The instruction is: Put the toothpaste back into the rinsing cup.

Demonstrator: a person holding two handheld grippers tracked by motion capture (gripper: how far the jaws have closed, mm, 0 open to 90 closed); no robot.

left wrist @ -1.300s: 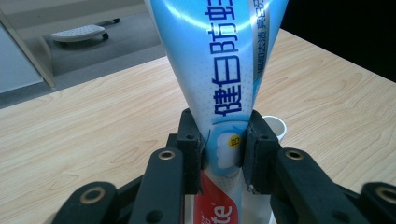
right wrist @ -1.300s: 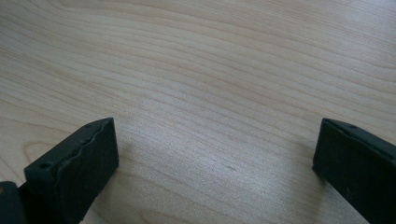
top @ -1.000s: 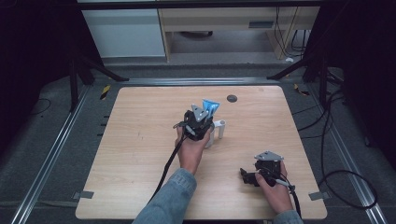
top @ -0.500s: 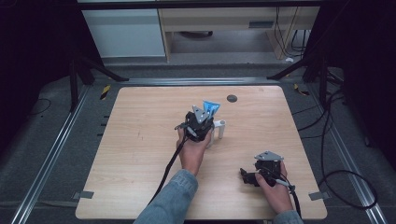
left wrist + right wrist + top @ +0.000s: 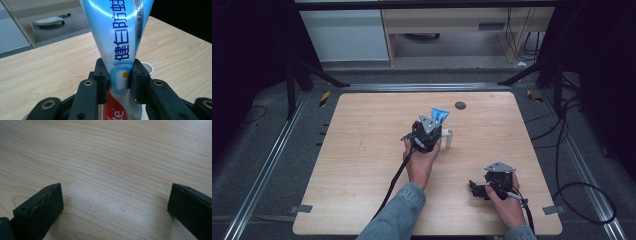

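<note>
Almost nothing has changed over the last second: both hands sit where they were in the earlier high views, and the tube is in the same spot at table centre. Reads as a hold, not a transfer.

The left gripper (image 5: 435, 129) is clamped on the blue-and-white plastic toothpaste tube with a red lower end (image 5: 120, 45); in the left gripper view both black pads press the tube's narrow waist, flat crimped end upward, tube upright. The red end drops into something white and round below the jaws, probably a cup or holder; its shape is too cropped to tell. A small white cylindrical cap-like piece (image 5: 449, 138) stands just beside the left gripper at its 3 o'clock, apart from the tube.

The right gripper (image 5: 477, 190) rests near the 5 o'clock edge of the light wooden table (image 5: 362, 150), jaws spread wide with nothing between them; the right gripper view has bare wood grain between the pads (image 5: 40, 212).

Judgement: the tube looks lowered and steadied, release not yet done. With no motion, the likely next call is letting go on the left, then checking that the tube stays standing. The tall, top-heavy tube could tip once freed.
</note>
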